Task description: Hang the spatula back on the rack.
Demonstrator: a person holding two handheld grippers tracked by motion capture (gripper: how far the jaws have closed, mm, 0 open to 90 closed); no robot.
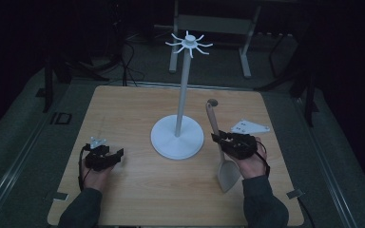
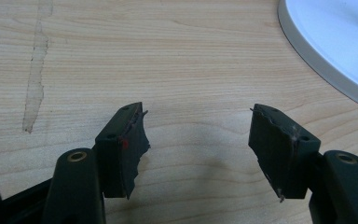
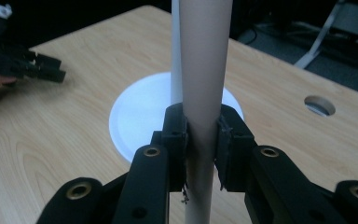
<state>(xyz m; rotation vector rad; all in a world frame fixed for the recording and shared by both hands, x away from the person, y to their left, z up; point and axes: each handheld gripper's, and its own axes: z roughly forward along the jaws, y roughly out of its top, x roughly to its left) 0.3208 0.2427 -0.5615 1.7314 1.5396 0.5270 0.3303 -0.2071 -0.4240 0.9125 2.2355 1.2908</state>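
One step looks done: the right gripper (image 3: 200,154) is clamped on the handle of the spatula (image 1: 222,151), right of the white hook stand (image 1: 182,114). Its blade sits at the near right of the table (image 1: 123,199). Hanging it on the stand's top hooks remains. The left gripper (image 2: 198,140), jaws apart, holds nothing.

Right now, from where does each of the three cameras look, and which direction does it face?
High view: above the person's side, facing forward and down at the table; both forearms, left tongs, right tongs show.
Left gripper view: on the left tongs, looking down at the wood; its open jaws show.
Right gripper view: on the right tongs, shut on the spatula, facing the stand.
All three share the stand's white base.
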